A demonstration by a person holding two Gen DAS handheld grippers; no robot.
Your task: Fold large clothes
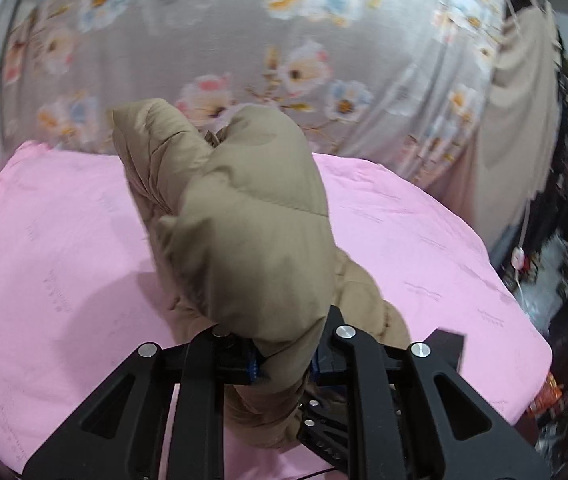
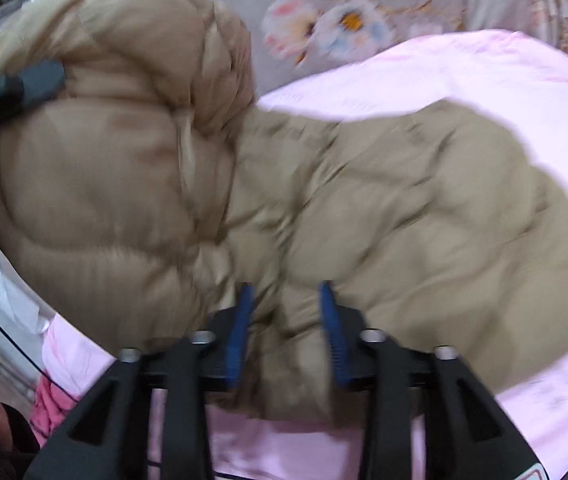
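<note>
Jacket (image 1: 244,216) fills both of my views: a tan quilted puffer, part lifted and part lying on the pink sheet (image 1: 64,240). On my left gripper (image 1: 284,368) the blue pads are pressed in against a thick fold of the padding, so I read it as clamped on the jacket, with the held bunch rising up in front of the lens and a puffy sleeve-like lobe standing above it. From the right wrist camera I see my right gripper (image 2: 286,336) with its blue pads (image 2: 240,332) set apart and a ridge of fabric sitting between them; the picture is blurred, and I cannot tell whether they are squeezing the cloth or just straddling it. In that same view the jacket's larger body spreads to the right over the sheet, while the raised bundle sits at upper left with the dark tip of the other gripper against it. Behind the bed hangs a grey floral curtain (image 1: 212,40).
</note>
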